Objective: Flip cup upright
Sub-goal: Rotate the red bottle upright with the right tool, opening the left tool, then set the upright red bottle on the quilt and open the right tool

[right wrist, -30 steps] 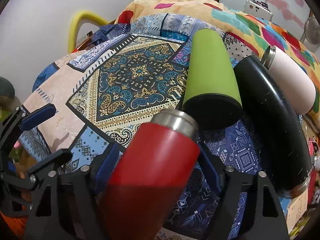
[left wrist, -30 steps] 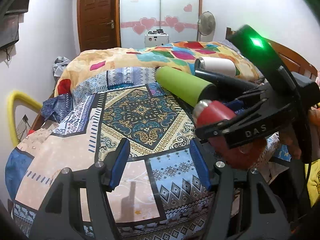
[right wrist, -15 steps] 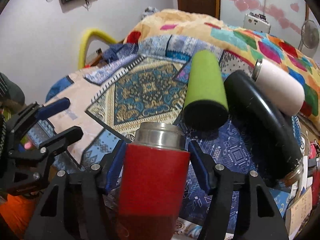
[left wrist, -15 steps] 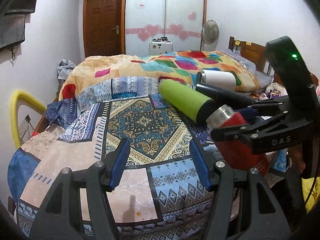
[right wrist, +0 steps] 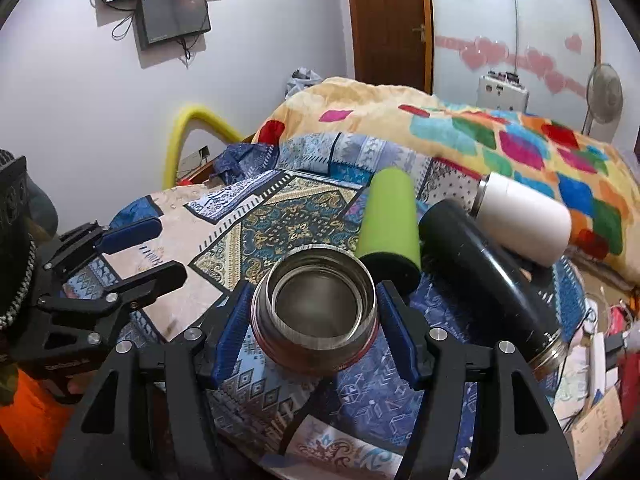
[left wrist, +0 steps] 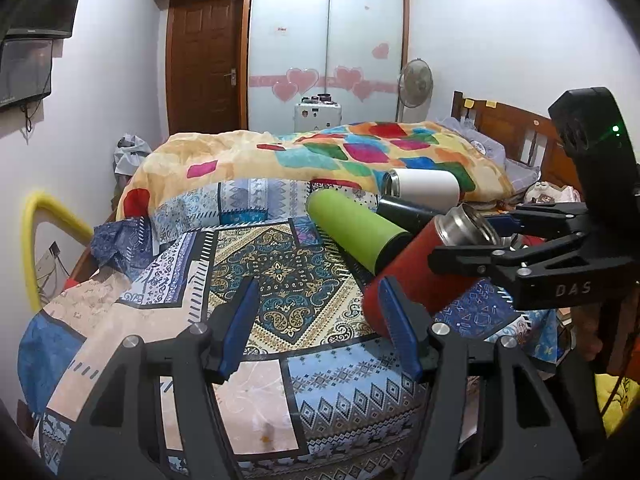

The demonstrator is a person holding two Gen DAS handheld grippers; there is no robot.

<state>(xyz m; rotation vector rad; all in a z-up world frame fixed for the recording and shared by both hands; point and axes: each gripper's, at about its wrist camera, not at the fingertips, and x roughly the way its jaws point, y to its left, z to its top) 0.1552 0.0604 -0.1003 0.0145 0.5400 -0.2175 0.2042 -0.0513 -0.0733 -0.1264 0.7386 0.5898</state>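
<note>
My right gripper [right wrist: 316, 320] is shut on a red steel cup [right wrist: 316, 312], its open steel mouth pointing at the camera. In the left wrist view the red cup [left wrist: 416, 268] is tilted, mouth up and to the right, held above the patterned bedspread [left wrist: 280, 276] by the right gripper [left wrist: 472, 244]. My left gripper [left wrist: 320, 320] is open and empty, just left of the red cup's base. It also shows at the left of the right wrist view [right wrist: 140, 252].
A green cup [right wrist: 388, 220], a black cup [right wrist: 480, 264] and a white cup [right wrist: 524, 220] lie on their sides on the bed behind the red cup. A colourful quilt [left wrist: 320, 156] is piled at the far side. A wooden headboard [left wrist: 516, 132] stands at right.
My right gripper has lifted the red cup and turned it from lying flat toward mouth-up. The left gripper has stayed open and risen a little.
</note>
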